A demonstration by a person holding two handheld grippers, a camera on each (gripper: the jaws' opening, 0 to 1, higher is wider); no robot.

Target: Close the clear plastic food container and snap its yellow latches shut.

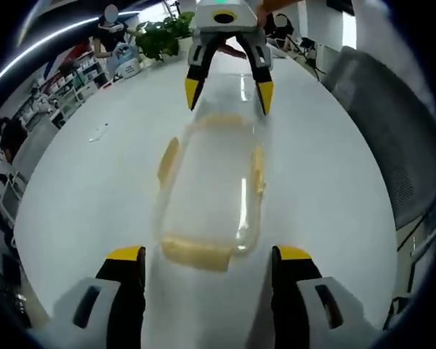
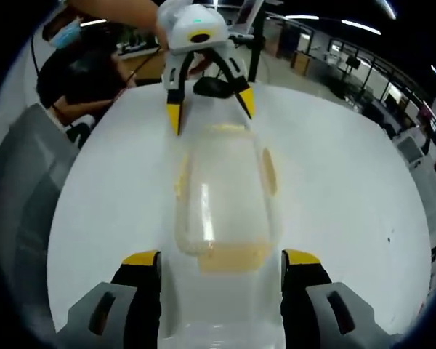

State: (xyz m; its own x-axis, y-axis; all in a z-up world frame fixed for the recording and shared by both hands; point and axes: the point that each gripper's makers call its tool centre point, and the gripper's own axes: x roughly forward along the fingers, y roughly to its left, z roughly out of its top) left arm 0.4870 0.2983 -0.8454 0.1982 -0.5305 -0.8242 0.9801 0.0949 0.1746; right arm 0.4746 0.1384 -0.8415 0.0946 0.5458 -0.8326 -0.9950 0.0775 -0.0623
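Observation:
The clear plastic food container (image 1: 211,185) lies lengthwise on the white table (image 1: 94,196), its lid resting on top. Yellow latches (image 1: 168,160) show on its long sides and at both ends; I cannot tell whether they are snapped. My left gripper (image 1: 209,256) stands open, its yellow-tipped jaws either side of the near end latch (image 1: 196,254). At the far end my right gripper (image 1: 229,94) hangs open just above the container. In the right gripper view the container (image 2: 225,196) runs away from my open right gripper (image 2: 221,258) toward the open left gripper (image 2: 209,109).
A grey chair back (image 1: 381,102) stands at the table's right edge, and appears as the chair (image 2: 22,189) in the right gripper view. A potted plant (image 1: 163,33) sits at the far end. A person (image 2: 80,73) sits beyond the table. A small clear scrap (image 1: 98,132) lies on the tabletop.

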